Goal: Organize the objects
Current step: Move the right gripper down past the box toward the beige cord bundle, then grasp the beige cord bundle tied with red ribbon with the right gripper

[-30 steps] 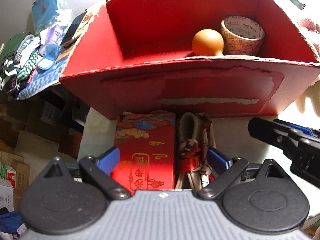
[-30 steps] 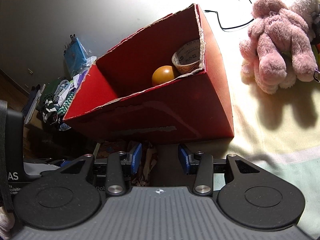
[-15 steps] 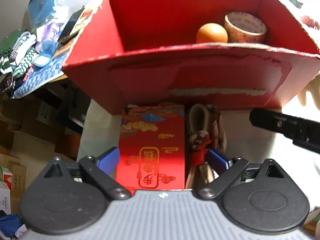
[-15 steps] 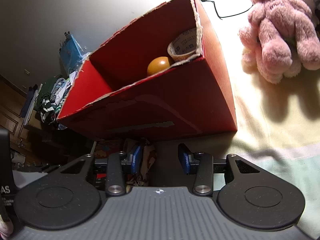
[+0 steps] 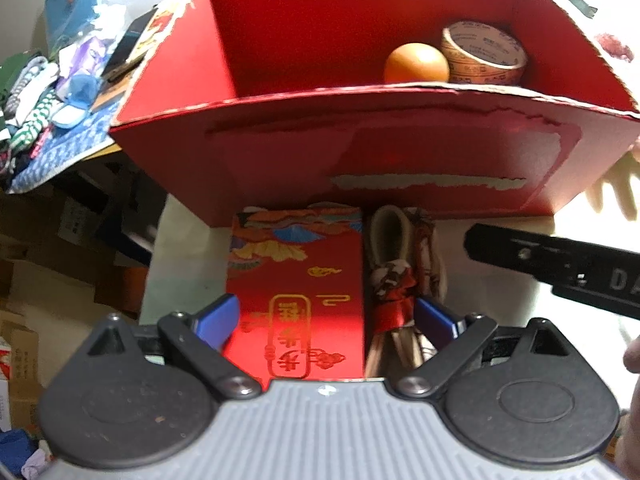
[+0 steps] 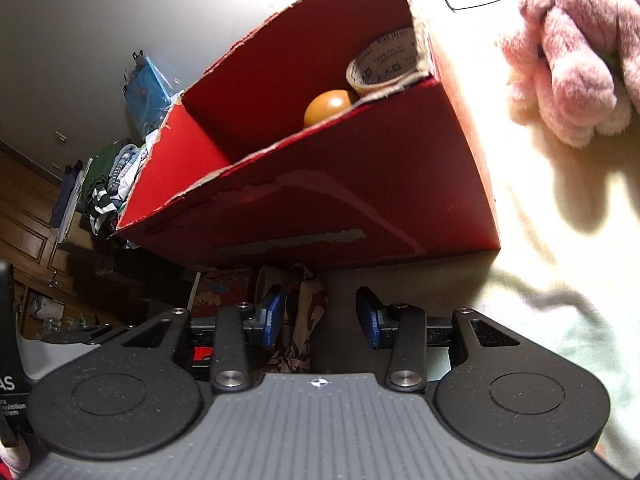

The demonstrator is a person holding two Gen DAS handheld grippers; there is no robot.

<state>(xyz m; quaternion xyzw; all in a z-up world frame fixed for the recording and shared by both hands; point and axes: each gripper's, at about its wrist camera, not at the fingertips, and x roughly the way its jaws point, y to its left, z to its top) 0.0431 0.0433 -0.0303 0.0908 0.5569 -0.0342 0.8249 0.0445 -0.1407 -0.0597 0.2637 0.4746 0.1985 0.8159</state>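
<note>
A red packet with gold print (image 5: 296, 280) lies flat in front of a red cardboard box (image 5: 400, 152). Beside it on the right is a patterned cloth bundle tied with red ribbon (image 5: 400, 280). My left gripper (image 5: 326, 318) stands open, with its fingers straddling both items. Inside the box sit an orange ball (image 5: 416, 64) and a tape roll (image 5: 484, 54). My right gripper (image 6: 320, 316) is open over the bundle (image 6: 304, 308), which lies near its left finger. The right gripper (image 5: 560, 264) shows as a black bar in the left wrist view.
A pink plush toy (image 6: 572, 48) lies on the cream cloth right of the box (image 6: 360, 200), with a black cable (image 6: 480, 0) behind it. Piled clothes and bags (image 5: 48, 100) are at the left, past the table edge. A hand (image 5: 632, 356) shows at the right edge.
Both grippers have moved in closer to the box front, so the packet and bundle look larger. The right gripper has shifted a little left. Neither gripper's opening has changed.
</note>
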